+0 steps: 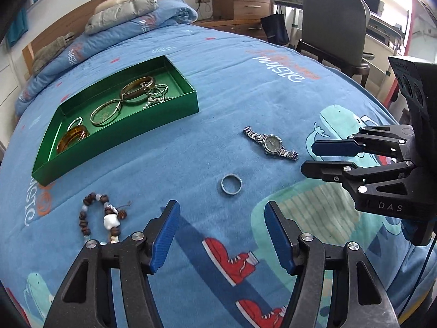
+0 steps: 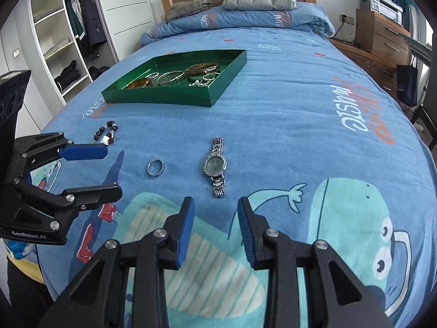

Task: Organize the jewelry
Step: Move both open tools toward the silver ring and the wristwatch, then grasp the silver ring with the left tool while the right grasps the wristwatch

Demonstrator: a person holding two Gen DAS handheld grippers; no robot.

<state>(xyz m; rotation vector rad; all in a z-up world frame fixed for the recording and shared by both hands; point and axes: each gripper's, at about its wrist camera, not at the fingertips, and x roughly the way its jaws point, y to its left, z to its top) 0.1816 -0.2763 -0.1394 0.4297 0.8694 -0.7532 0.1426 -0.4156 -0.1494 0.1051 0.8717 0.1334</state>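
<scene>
Now both grippers hover over the bedspread (image 2: 273,114); left gripper (image 1: 221,235) jaws apart, nothing between, ring (image 1: 231,184) just ahead at twelve o'clock; right gripper (image 2: 215,225) narrowly open, empty, watch (image 2: 215,165) at twelve; bead bracelet (image 1: 102,217) at ten o'clock of the left; tray (image 1: 174,109) beyond holds bangles.

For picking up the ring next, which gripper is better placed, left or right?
Left, probably. The ring lies just ahead of the open left gripper, roughly in line with its gap. The right gripper, also open, faces the watch instead.
</scene>
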